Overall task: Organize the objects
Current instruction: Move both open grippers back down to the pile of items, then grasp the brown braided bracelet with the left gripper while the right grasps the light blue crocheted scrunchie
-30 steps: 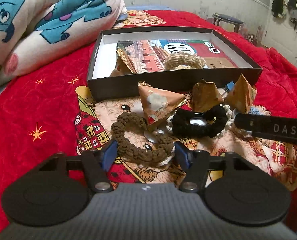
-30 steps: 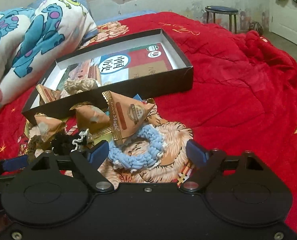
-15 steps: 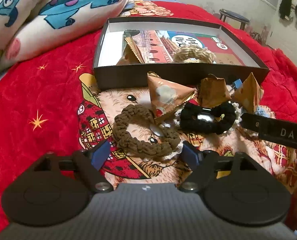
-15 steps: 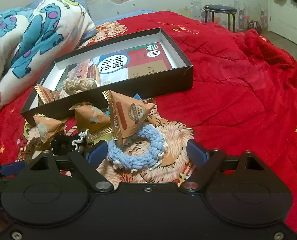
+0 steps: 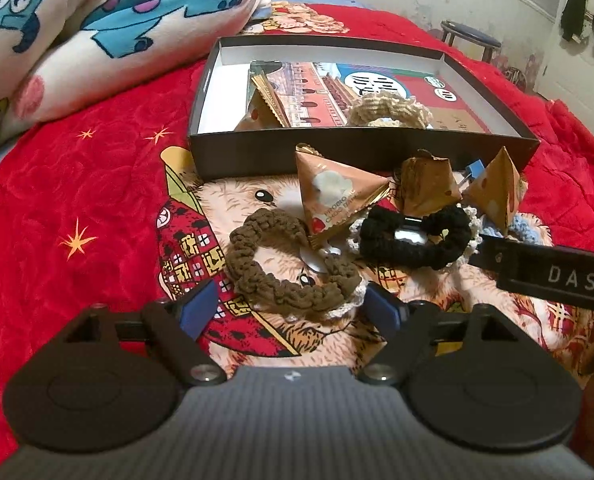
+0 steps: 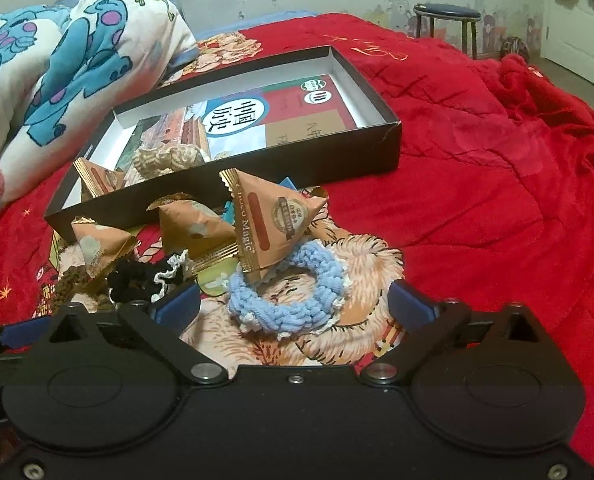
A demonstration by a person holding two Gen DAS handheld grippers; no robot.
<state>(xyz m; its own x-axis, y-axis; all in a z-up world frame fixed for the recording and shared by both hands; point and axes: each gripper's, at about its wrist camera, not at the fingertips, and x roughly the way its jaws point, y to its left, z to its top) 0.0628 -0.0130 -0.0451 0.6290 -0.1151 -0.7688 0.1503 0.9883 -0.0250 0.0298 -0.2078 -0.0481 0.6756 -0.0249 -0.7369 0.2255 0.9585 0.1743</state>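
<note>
- Since a second ago both jaws have widened: left gripper [image 5: 291, 307] and right gripper [image 6: 295, 306] are opening, gripping nothing.
- 3 scrunchies outside the box [image 6: 391, 136]: brown [image 5: 285, 268], black [image 5: 417, 236], blue [image 6: 285, 292]; 1 beige [image 5: 389, 110] inside.
- 3 packets [image 6: 273, 224] outside, 1 inside.

Packets [image 5: 339, 196] and scrunchies [image 5: 293, 268] lie before the box [image 5: 361, 154].

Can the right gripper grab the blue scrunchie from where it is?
Probably yes. The right gripper is opening, empty, with the blue scrunchie just ahead between its fingers. A snack packet leans on its far edge, though.
</note>
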